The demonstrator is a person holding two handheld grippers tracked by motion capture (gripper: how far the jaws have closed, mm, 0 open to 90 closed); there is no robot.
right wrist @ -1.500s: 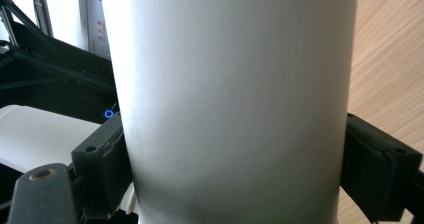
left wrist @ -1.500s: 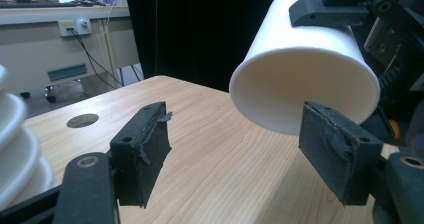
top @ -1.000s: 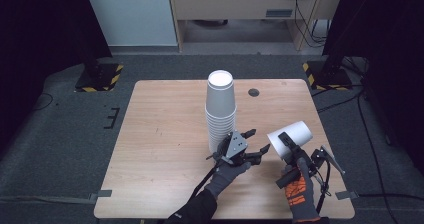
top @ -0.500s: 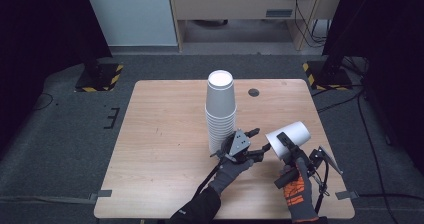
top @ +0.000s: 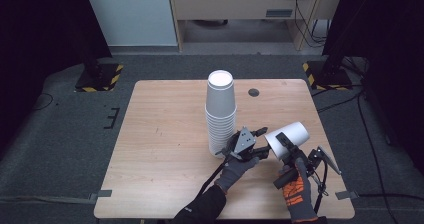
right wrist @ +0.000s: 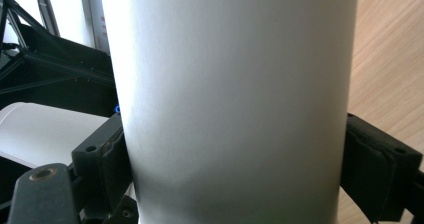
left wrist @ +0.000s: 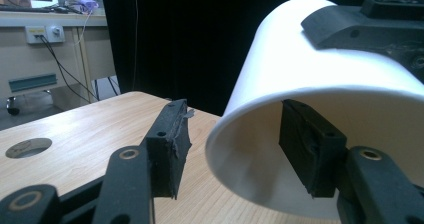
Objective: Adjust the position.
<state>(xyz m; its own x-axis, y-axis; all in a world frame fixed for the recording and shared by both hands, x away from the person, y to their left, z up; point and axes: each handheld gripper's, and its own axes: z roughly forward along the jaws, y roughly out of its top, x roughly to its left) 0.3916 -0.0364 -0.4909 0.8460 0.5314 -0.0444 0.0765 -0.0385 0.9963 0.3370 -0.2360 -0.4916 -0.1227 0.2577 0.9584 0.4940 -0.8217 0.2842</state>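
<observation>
Mid-handover, right gripper (top: 286,145) jaws clamp a white cup (top: 288,138); left gripper (top: 256,143) jaws, just closing, straddle its rim, not yet pinching. Next: squeeze the wall.

White paper cup (top: 289,138): plain, unmarked, tipped on its side above the surface's right front part, open mouth toward the stack, closed base pointing up and away to the right. Rim round, undented. Clamped across its body by the right tool (top: 288,146). Left tool (top: 260,143) at its mouth: one pad inside the rim, the other outside, jaws just closing

Stack of white cups (top: 220,111): upside down, upright, mid-surface, just left of the held cup
</observation>
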